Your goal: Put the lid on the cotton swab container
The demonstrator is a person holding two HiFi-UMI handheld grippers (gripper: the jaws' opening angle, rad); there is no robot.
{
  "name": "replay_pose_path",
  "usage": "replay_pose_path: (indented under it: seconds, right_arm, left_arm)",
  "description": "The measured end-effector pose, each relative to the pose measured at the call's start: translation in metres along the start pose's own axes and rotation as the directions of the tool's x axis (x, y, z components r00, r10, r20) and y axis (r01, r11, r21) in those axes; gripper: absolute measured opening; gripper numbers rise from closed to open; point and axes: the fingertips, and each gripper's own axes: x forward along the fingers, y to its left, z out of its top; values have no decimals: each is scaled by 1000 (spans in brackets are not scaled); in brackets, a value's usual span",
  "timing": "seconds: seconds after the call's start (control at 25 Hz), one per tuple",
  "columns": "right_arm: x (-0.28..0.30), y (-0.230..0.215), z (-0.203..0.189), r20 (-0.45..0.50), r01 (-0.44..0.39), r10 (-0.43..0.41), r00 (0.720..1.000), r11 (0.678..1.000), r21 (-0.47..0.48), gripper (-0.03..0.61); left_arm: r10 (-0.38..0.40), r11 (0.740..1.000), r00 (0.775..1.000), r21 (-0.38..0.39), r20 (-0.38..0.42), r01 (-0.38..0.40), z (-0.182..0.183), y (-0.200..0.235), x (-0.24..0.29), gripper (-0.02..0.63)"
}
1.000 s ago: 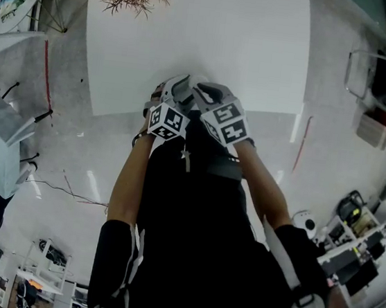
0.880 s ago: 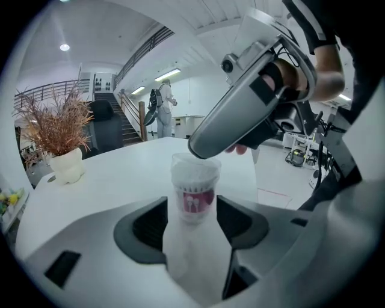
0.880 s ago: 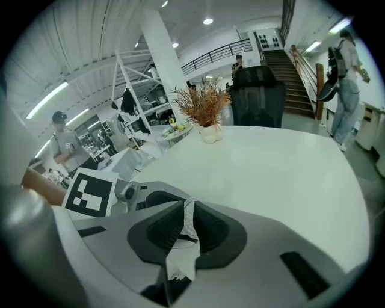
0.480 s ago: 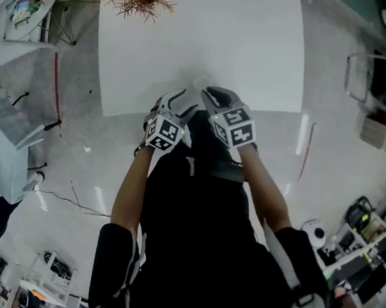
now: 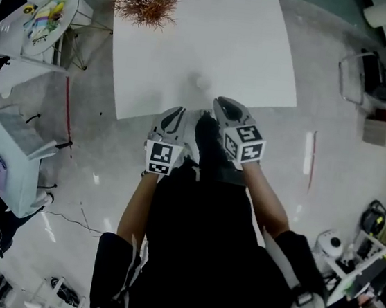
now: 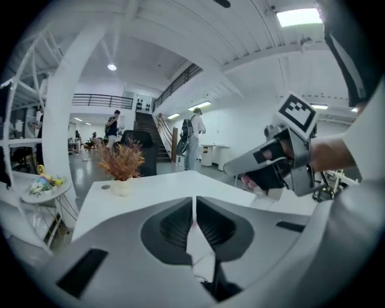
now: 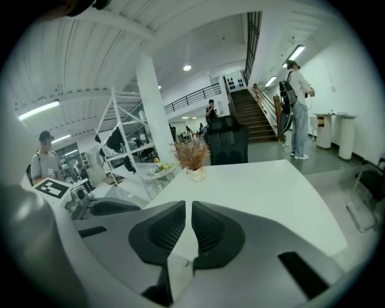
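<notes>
Pulled back off the near edge of the table. Left gripper just snapped shut on nothing, right gripper closing down empty too. Container alone out there, so probably lidded.

Bright, even overhead light, ceiling panel above the left tool blown out, white bench glaring, heavy fisheye bending, dark vignetted corners

No word, brand or number can be read — only black-and-white square patterns are borne by the left marker cube and the right marker cube.
</notes>
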Motion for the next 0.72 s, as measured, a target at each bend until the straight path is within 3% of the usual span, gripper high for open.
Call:
replay_pose_path:
  seconds: [0.2,0.4,0.72]
  right_arm:
    - [-56,21,19,109,29,-31,994,999,17,34]
    - [-99,25,39,199,48,-53,979,998,33,34]
    - [-149,21,71,294,48,-40,955,999,-21,34]
  left_arm:
    - [128,992,985,-33,118,-125,65,-9,-55,11]
    - [197,979,951,-106,239,-177,121,-16,-97,9]
    - [249,963,927,-171,281,-206,161,-44,-128,9]
